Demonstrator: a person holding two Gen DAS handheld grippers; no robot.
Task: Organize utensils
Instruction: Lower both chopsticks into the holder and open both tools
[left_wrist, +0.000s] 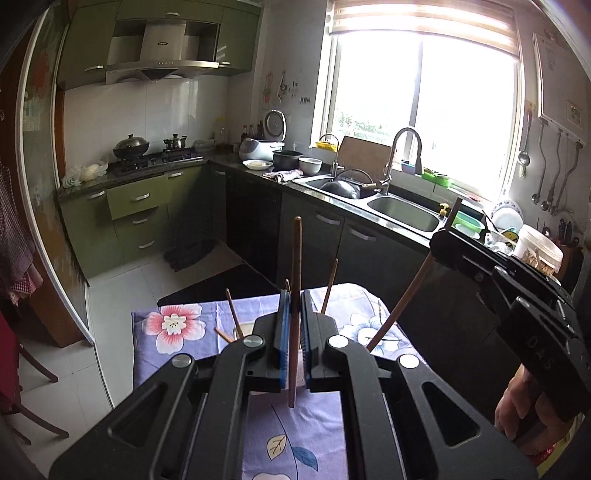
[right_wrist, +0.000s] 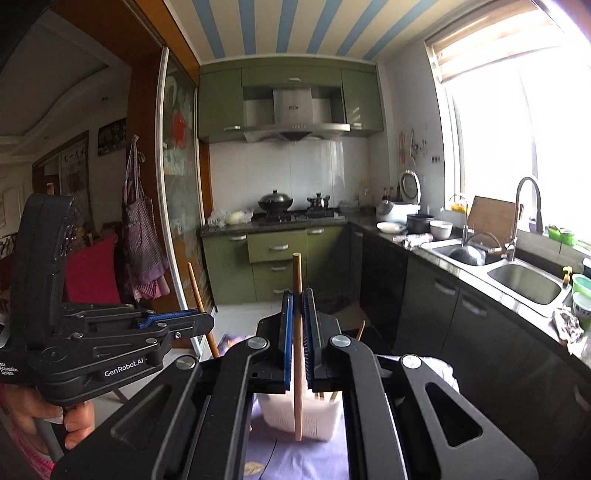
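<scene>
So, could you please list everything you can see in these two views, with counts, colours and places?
dark chopstick: one, dark brown, upright in the left tongs
light chopstick: one, pale wood, upright in the right tongs
loose chopsticks: several, brown, standing beyond the left tongs
holder basket: one, white, on the cloth under the right tongs
tablecloth: one, lilac with flowers, on the table
double sink: one, steel, under the window
wok: one, dark, lidded, on the hob
rice cooker: one, white, lid up, on the counter
left tongs: black, blue pads, shut
right tongs: black, blue pads, shut
</scene>
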